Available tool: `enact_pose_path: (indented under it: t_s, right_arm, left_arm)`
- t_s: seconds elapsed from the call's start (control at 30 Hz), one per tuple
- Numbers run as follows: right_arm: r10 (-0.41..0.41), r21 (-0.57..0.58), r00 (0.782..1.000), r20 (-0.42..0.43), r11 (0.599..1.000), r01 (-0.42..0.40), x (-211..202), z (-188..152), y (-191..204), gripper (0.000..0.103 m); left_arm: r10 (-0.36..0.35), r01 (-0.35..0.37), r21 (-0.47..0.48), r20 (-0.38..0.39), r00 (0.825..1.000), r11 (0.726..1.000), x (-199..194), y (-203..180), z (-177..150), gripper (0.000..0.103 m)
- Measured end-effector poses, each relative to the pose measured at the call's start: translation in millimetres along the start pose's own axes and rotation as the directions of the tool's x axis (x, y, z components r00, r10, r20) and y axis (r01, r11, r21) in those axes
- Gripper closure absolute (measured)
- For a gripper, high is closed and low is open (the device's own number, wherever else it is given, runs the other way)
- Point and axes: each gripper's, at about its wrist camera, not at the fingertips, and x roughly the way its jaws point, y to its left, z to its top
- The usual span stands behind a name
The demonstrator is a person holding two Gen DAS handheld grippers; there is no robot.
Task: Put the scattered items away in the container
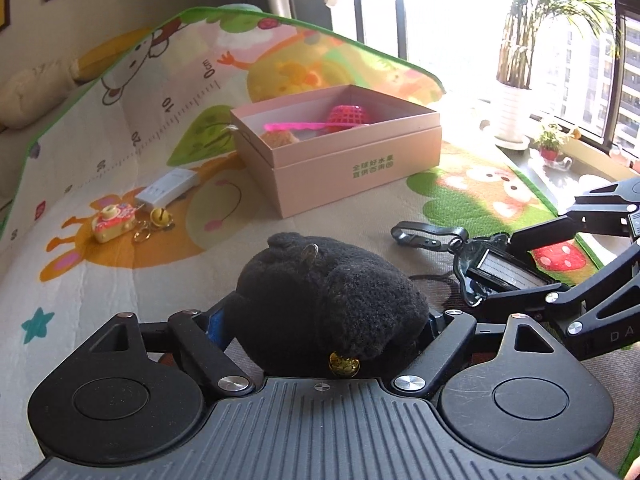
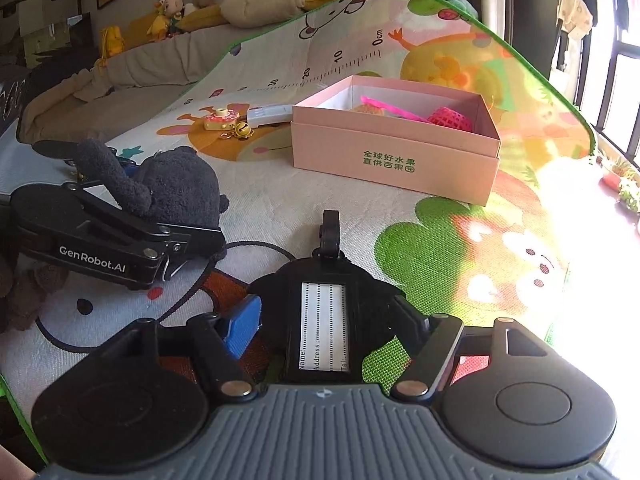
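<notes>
Black plush toy (image 1: 328,300) clamped in left gripper (image 1: 328,320), black luggage tag (image 2: 324,320) pinched in right gripper (image 2: 326,328), pink box (image 1: 340,148) well ahead.

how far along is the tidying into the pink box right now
Partly done. Already in the pink box: a pink mesh toy and a brownish item. In hand: the left gripper straddles the black plush toy, and the right gripper straddles the black luggage tag; both lie on the mat. Left: the toy camera, gold bell and white charger.
</notes>
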Motion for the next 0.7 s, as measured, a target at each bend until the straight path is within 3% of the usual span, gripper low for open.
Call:
enact_pose_path:
  t_s: [0.3, 0.43, 0.7]
  right_arm:
    - [0.012, 0.034, 0.997, 0.078, 0.999, -0.015, -38, 14, -18, 0.032]
    - [-0.025, 0.068, 0.991, 0.134, 0.998, 0.016, -54, 24, -33, 0.032]
    - [-0.093, 0.085, 0.956, 0.279, 0.994, 0.071, -87, 61, -65, 0.032]
  left_arm:
    - [-0.033, 0.030, 0.043, 0.082, 0.996, 0.999, -26, -8, 32, 0.015]
    - [-0.032, 0.027, 0.046, 0.115, 0.993, 0.999, -23, -5, 51, 0.015]
    - [-0.034, 0.021, 0.057, 0.224, 0.974, 0.998, -6, 6, 108, 0.015]
